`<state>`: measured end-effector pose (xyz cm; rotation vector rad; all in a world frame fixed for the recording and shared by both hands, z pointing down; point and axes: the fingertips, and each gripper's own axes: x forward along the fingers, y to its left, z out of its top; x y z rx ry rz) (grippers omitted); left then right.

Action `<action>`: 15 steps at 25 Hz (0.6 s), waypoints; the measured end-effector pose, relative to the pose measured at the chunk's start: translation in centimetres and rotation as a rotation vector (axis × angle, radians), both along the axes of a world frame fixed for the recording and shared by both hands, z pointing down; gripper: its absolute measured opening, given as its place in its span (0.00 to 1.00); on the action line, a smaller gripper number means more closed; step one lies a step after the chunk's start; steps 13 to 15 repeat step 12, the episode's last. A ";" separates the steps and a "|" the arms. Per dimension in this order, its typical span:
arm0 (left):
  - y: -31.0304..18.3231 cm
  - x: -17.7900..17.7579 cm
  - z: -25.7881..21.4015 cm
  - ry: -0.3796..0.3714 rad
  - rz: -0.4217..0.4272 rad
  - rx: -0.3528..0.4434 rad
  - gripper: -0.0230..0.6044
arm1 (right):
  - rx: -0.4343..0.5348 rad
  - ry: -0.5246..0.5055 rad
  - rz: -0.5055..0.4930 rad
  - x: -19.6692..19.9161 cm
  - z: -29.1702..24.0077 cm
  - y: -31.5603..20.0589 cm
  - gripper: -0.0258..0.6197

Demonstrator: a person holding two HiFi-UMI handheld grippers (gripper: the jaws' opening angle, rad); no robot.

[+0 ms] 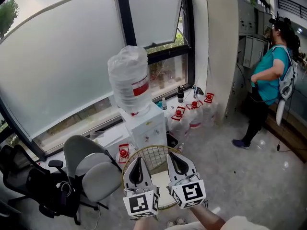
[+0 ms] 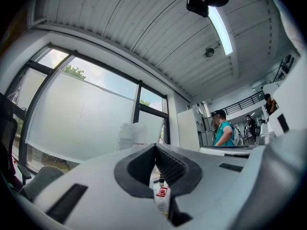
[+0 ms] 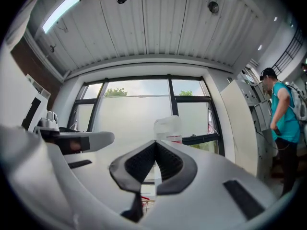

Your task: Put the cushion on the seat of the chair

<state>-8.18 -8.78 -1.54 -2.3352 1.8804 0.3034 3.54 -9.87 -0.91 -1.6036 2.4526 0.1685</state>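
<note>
**Both tongs shut and empty in front of the wire chair**

The left tongs (image 1: pixel 138 163) and the right tongs (image 1: pixel 173 158) sit side by side at the 6 o'clock edge of the head view. Each has its jaws closed tip to tip. Each gripper's own view shows only the room through the slot behind the tips, so neither has hold of anything. Both point a little upward toward the window (image 1: pixel 62 66), which reads as hands held clear of the work, not reaching into it.

Just past them at 12 o'clock stands the round wire chair (image 1: pixel 152 150). A pale pad, judged to be the cushion (image 1: pixel 160 182), shows in the strip between the two tongs, inside the wire frame where the seat would be. It seems to lie flat there, which suggests the placing is done or nearly so. The tongs cover most of it, so its long axis and the way it points cannot be told.

Farther out at 12 o'clock is a water dispenser (image 1: pixel 144 128) topped by a wrapped bottle (image 1: pixel 128 80). A grey office chair (image 1: pixel 93 174) stands at 9 o'clock, and a person (image 1: pixel 268 80) at 2 o'clock.
</note>
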 end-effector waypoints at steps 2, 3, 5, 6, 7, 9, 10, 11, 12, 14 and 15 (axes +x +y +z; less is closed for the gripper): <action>0.2 0.3 0.1 0.001 0.005 0.003 0.06 | -0.007 -0.015 -0.003 0.3 0.2 0.1 0.07; 0.2 0.5 0.0 0.001 0.009 0.004 0.06 | -0.009 -0.019 -0.002 0.5 0.2 0.1 0.07; 0.2 0.9 -0.3 0.000 0.017 0.007 0.06 | -0.009 -0.024 0.003 0.9 0.0 0.1 0.07; 0.2 1.0 -0.5 -0.002 0.021 0.008 0.06 | -0.009 -0.026 0.004 1.0 -0.2 0.0 0.07; 0.2 1.1 -0.7 -0.004 0.023 0.010 0.06 | -0.010 -0.030 0.002 1.1 -0.3 0.0 0.07; 0.2 1.2 -0.7 -0.007 0.026 0.011 0.06 | -0.009 -0.035 -0.009 1.1 -0.5 0.0 0.07; 0.1 1.2 -0.7 -0.008 0.027 0.013 0.06 | -0.007 -0.036 -0.015 1.1 -0.7 0.1 0.07; 0.1 1.3 -0.7 -0.009 0.028 0.014 0.06 | -0.005 -0.036 -0.020 1.2 -0.9 0.1 0.07; 0.0 1.3 -0.7 -0.010 0.029 0.016 0.06 | -0.004 -0.037 -0.026 1.2 -1.0 0.1 0.07; 0.0 1.3 -0.7 -0.010 0.029 0.016 0.06 | -0.004 -0.037 -0.026 1.2 -1.0 0.1 0.07; 0.0 1.3 -0.7 -0.010 0.029 0.016 0.06 | -0.004 -0.037 -0.026 1.2 -1.0 0.1 0.07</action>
